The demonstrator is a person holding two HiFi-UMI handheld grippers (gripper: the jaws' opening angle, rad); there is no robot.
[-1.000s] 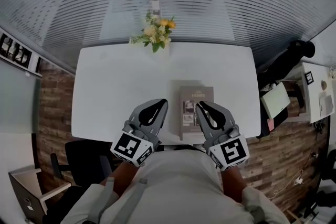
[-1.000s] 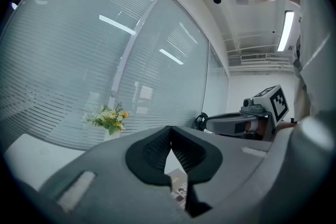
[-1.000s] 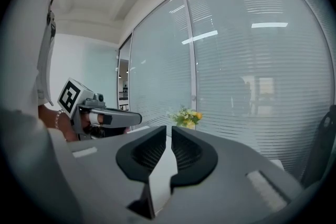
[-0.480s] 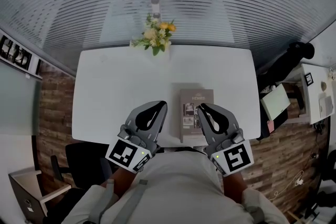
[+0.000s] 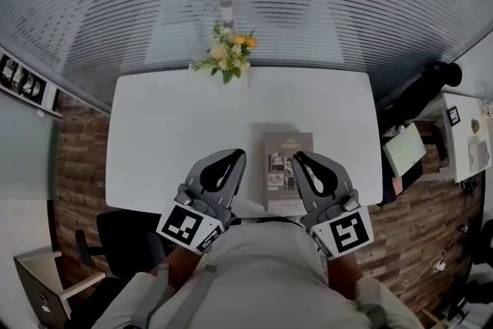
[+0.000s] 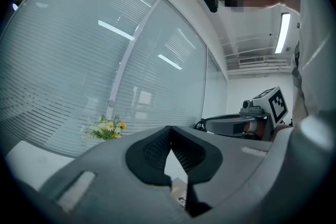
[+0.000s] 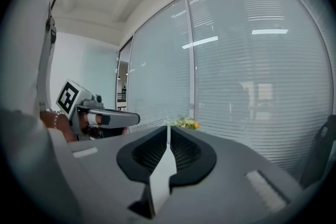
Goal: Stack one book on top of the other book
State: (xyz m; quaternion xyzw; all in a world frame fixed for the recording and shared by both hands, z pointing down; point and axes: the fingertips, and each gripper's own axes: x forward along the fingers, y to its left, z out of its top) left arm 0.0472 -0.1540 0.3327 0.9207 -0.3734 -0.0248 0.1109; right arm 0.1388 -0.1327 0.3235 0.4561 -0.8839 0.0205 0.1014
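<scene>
A grey book with a picture on its cover lies flat on the white table, right of centre and near the front edge. Whether a second book lies under it cannot be made out. My left gripper hovers just left of the book, shut and empty. My right gripper sits over the book's near right part, also shut with nothing in it. In the left gripper view the jaws meet at their tips, and a corner of the book shows below them. The right gripper is shut in its own view too.
A bunch of yellow and white flowers stands at the table's far edge before a window wall with blinds. A dark chair is at the near left. A side desk with papers stands to the right.
Both grippers have drifted slightly back toward the person. The book has not moved.
</scene>
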